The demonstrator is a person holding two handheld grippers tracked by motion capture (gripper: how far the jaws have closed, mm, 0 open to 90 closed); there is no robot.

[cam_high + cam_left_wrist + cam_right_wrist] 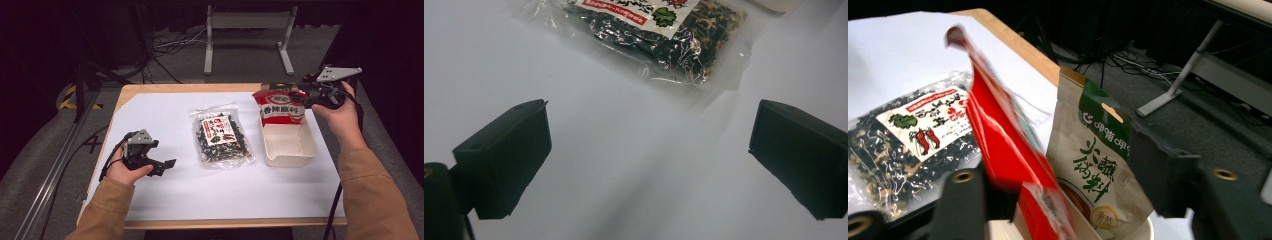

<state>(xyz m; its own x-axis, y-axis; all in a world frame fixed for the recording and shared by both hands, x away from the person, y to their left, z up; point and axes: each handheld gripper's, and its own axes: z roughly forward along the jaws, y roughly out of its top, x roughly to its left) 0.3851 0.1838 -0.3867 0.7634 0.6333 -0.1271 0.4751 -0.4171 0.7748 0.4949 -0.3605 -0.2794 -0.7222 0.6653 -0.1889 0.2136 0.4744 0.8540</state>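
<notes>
A red and white seasoning packet point(278, 108) stands tilted in the far end of a white box point(296, 159). Behind it a beige packet with a green top point(1096, 160) stands in the same box point(1144, 228). My right gripper point(304, 96) is at the red packet's upper right corner. In the right gripper view the red packet point(1000, 150) is blurred between the wide-apart jaws of the open right gripper point(1063, 167). A clear bag of dark dried spices point(222, 137) lies flat mid-table. My left gripper point(167, 164) rests open on the sheet left of that bag point(659, 35), holding nothing point(649, 145).
A white sheet point(200, 190) covers the wooden table point(150, 89). Beyond the far edge are the floor, cables and a white metal stand point(247, 30). A rail runs along the left side point(55, 165).
</notes>
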